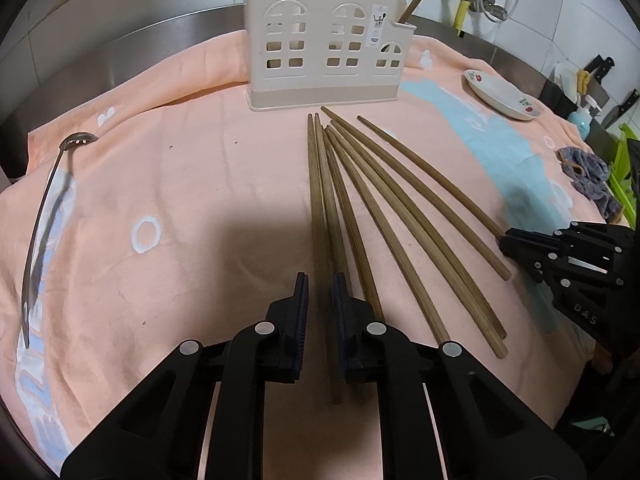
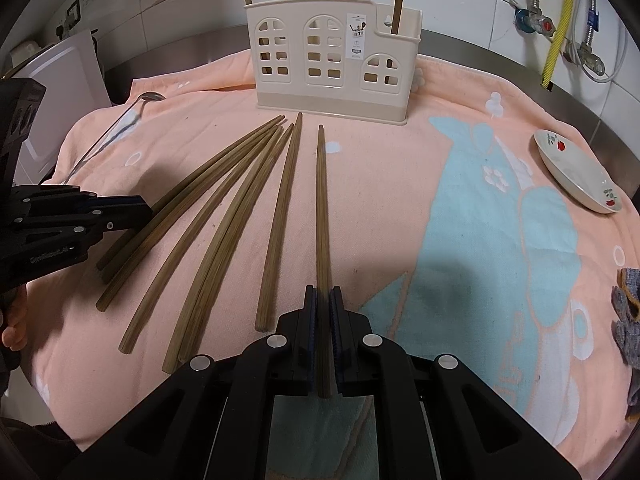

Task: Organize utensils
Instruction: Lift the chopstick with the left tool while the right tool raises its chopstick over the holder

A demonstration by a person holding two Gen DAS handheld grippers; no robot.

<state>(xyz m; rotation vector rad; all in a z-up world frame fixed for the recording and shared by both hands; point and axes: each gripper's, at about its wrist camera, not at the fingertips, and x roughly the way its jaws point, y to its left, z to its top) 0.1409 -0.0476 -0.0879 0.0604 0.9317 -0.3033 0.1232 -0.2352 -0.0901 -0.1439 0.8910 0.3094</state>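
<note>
Several brown wooden chopsticks (image 1: 360, 208) lie fanned on the peach towel (image 1: 180, 184) in front of a cream house-shaped utensil holder (image 1: 326, 46) that holds two chopsticks. My left gripper (image 1: 320, 286) straddles the thick end of the leftmost chopstick (image 1: 318, 200) with its jaws narrowly apart. My right gripper (image 2: 323, 300) is shut on the rightmost chopstick (image 2: 322, 200), which still lies low over the towel (image 2: 380, 184). The holder (image 2: 332, 56) stands straight ahead. A metal slotted spoon (image 1: 44, 216) lies at the towel's left edge.
A white flowered dish (image 1: 502, 94) sits at the right on the towel. A grey cloth (image 1: 588, 176) lies at the right edge. The steel counter rim (image 1: 160, 28), tiled wall and pipes are behind. The right gripper's body (image 1: 568, 256) shows at right.
</note>
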